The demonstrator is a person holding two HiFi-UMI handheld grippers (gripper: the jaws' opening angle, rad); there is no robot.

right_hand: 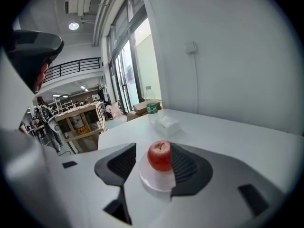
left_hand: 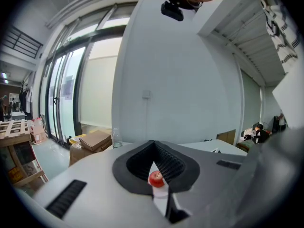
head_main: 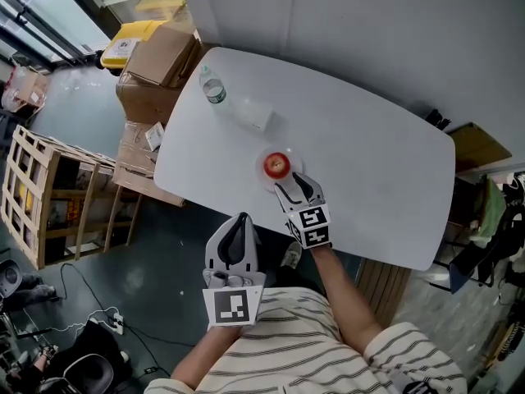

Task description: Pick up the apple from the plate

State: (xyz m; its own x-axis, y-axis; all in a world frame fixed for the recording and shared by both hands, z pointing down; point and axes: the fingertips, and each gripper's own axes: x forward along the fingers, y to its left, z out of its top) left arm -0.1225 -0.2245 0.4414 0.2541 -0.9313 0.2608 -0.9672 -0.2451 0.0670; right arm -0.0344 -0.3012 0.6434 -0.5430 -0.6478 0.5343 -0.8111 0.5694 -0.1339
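Note:
A red apple (head_main: 276,165) sits on a small white plate (head_main: 266,180) near the front edge of the white table (head_main: 369,162). My right gripper (head_main: 295,189) is open, its tips just short of the plate. In the right gripper view the apple (right_hand: 160,156) stands on the plate (right_hand: 154,183) straight ahead, in the gap of the right gripper (right_hand: 152,169), and neither pad touches it. My left gripper (head_main: 238,224) hangs off the table on the near side, with its jaws together and nothing held. Through the slit of the left gripper (left_hand: 154,152) the apple (left_hand: 156,178) shows far ahead.
A clear bottle with a green label (head_main: 212,86) and a white box (head_main: 256,115) stand at the table's far left. Cardboard boxes (head_main: 160,56) and a wooden crate (head_main: 41,187) sit on the floor to the left. A grey wall runs behind the table.

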